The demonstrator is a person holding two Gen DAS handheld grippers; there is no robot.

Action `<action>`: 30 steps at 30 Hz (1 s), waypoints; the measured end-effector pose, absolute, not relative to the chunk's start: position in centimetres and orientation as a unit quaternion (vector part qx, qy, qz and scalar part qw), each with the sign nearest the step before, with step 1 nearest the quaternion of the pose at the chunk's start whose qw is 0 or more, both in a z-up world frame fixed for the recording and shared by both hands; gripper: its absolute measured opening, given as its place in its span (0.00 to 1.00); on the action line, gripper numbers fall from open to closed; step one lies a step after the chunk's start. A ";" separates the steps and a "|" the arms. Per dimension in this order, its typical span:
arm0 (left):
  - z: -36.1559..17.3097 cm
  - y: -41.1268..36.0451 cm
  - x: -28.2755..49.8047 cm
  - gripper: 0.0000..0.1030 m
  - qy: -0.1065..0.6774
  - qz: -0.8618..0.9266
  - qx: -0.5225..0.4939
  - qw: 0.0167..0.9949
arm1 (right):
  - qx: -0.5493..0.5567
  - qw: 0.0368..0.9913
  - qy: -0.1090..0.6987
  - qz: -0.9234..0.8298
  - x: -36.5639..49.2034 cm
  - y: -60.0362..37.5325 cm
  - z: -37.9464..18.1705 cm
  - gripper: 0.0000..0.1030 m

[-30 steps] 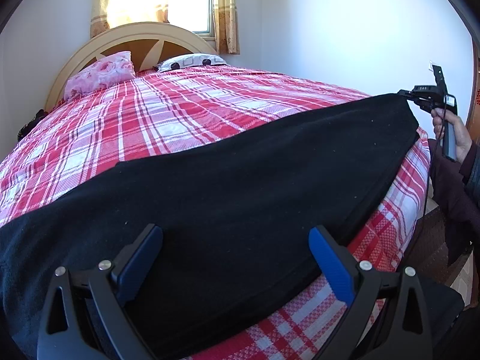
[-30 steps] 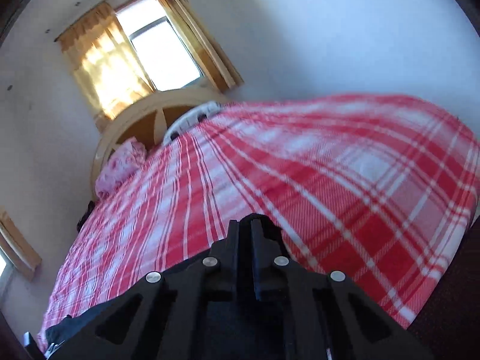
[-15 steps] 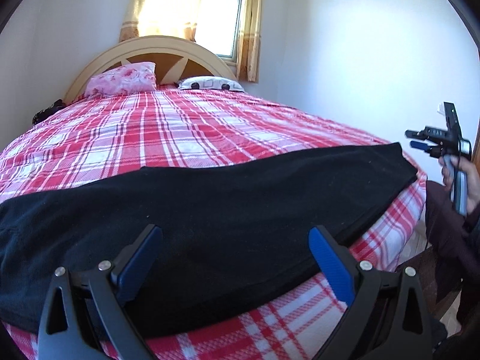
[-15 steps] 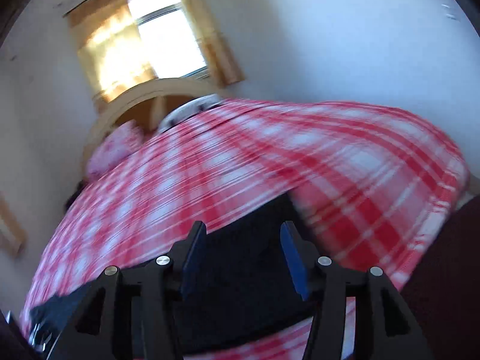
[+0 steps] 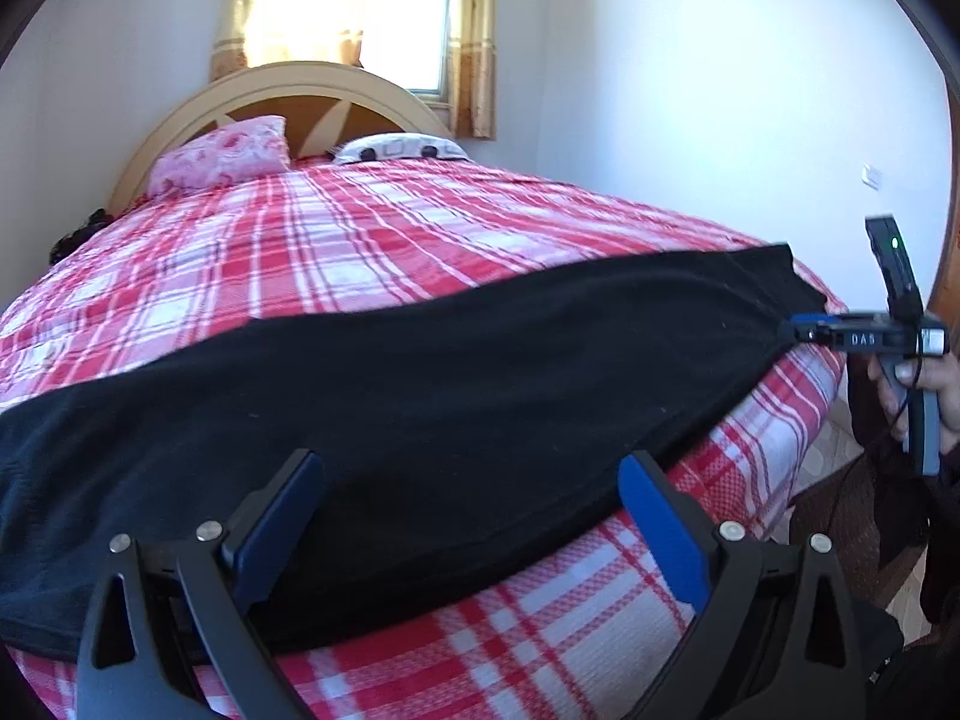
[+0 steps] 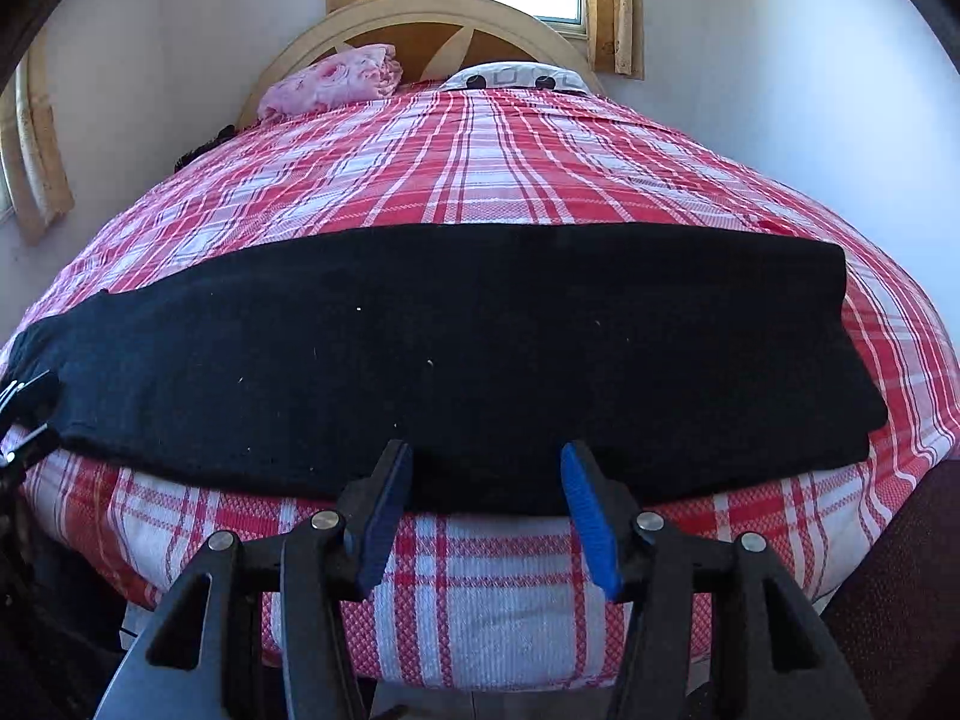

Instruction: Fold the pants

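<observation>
You let go of the pants (image 6: 456,336): your right gripper (image 6: 486,510) stood half open and empty, low in frame; left gripper (image 5: 468,516) wide open, empty. The next fold was still to come.

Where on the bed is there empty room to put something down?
The big stretch of plaid bedspread between the black pants and the two pillows, pink and white, is bare. A narrow bare strip runs along the near edge below the pants. It is crowded there: the right gripper and left gripper hover at that edge.
</observation>
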State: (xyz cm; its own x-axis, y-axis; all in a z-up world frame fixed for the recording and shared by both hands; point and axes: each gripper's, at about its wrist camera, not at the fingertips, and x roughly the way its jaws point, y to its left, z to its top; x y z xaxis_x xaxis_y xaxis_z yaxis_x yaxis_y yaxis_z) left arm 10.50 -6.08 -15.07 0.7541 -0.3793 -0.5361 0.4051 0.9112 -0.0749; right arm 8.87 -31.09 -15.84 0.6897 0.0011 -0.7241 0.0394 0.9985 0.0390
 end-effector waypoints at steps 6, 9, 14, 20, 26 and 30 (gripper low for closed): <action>-14.6 -1.6 11.9 1.00 0.287 -0.141 -0.015 0.948 | 0.037 0.920 0.390 -0.011 8.5 -30.9 -15.3 0.53; -15.0 0.4 12.4 1.00 0.300 -0.131 -0.047 0.944 | 0.046 0.919 0.391 -0.007 8.7 -30.3 -14.5 0.53; -14.0 1.8 13.4 1.00 0.296 -0.098 -0.064 0.948 | 0.147 0.905 0.376 0.138 11.4 -26.7 -11.5 0.53; -16.1 1.7 14.1 1.00 0.339 -0.080 -0.039 0.936 | 0.248 0.826 0.407 0.302 21.2 -16.3 -10.8 0.52; -16.5 1.9 13.6 1.00 0.325 -0.086 -0.034 0.941 | 0.251 0.762 0.502 0.324 28.9 -6.1 -14.0 0.48; -16.5 2.4 13.2 1.00 0.313 -0.097 -0.048 0.944 | 0.262 0.735 0.539 0.318 31.0 -3.7 -16.1 0.47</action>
State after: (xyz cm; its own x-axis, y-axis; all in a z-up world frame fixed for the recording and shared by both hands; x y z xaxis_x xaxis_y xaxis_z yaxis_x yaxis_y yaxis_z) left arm 13.23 2.40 -16.49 0.7859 -0.2132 -0.5805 0.1528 0.9765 -0.1517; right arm 31.03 -3.72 -16.13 0.2183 0.7494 -0.6252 -0.1843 0.6607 0.7277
